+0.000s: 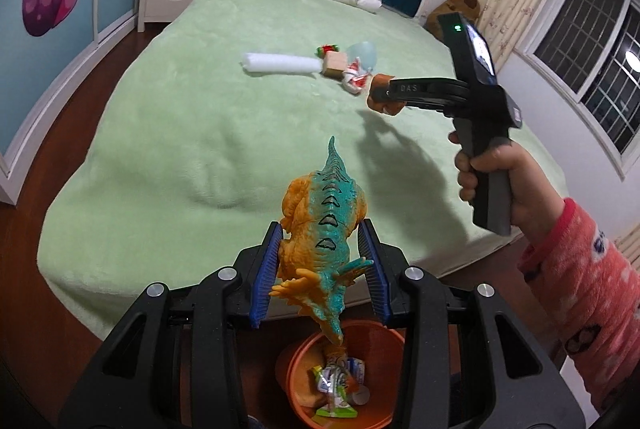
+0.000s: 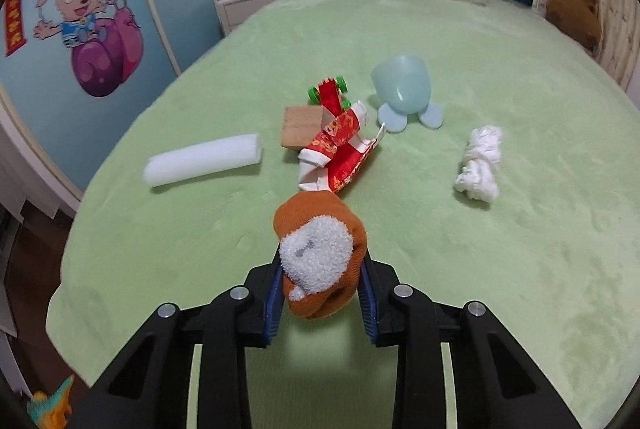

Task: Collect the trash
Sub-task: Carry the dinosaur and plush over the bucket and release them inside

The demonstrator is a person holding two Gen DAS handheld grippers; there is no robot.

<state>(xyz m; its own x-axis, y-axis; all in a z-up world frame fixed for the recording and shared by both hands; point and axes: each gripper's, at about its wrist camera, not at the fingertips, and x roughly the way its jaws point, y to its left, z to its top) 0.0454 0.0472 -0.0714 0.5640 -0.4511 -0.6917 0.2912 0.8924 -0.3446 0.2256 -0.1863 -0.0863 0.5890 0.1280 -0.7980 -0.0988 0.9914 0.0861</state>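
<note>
Below the left gripper: an orange bin [image 1: 384, 343] on the floor at the bed's edge, already holding a few crumpled wrappers [image 1: 338, 385].
Left gripper [image 1: 320, 269]: closed on a teal-and-orange toy dinosaur [image 1: 326, 229], snout pointing down toward the bin.
Right gripper [image 2: 322, 289]: clamped on a rolled orange-and-white sock [image 2: 320, 261], held over the green bed [image 2: 500, 249].
Ahead of the right gripper: crumpled red-and-white packaging [image 2: 336, 149], just beyond the sock.
Further ahead: a wooden block [image 2: 302, 127], a red toy car with green wheels [image 2: 330, 91] and a pale blue plastic cup [image 2: 404, 91], clustered close together.
Left of that cluster: a white foam roll [image 2: 204, 165].
Right of it: a wad of white tissue [image 2: 480, 165], lying apart.
Progress: apparently partway; some trash is binned, while the packaging, foam and tissue remain on the bed.
</note>
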